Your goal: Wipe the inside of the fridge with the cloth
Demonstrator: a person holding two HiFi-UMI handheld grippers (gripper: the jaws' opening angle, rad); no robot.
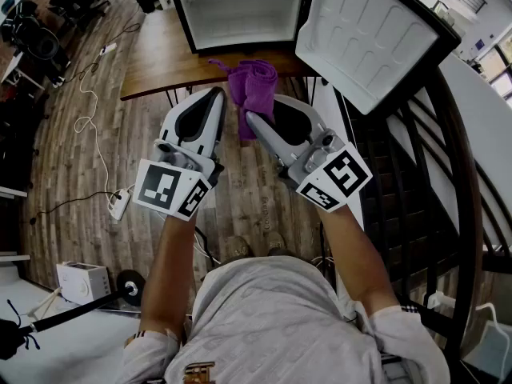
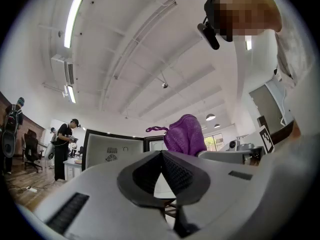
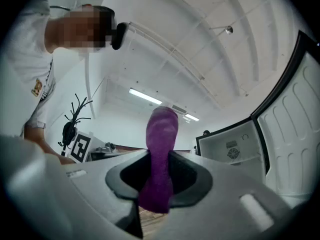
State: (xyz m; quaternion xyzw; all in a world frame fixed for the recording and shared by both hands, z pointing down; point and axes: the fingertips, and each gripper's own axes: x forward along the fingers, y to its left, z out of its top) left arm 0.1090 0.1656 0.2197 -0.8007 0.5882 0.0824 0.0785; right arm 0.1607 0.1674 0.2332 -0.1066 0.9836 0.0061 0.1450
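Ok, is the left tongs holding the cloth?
No, the left tongs are shut on nothing, while the purple cloth is pinched in the right tongs.

Purple cloth (image 1: 254,86), white fridge (image 1: 240,10), brown wood-grain floor (image 1: 120,130)

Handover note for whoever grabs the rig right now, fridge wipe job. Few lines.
Left gripper: shut, empty.
Right gripper: shut on the purple textured cloth, held up in front of the small black fridge with white interior.
The fridge sits on the brown wooden table, with its white-lined door open to the right.
Done: cloth in grip, door open.
Left: all the wiping; the cloth is not inside yet.
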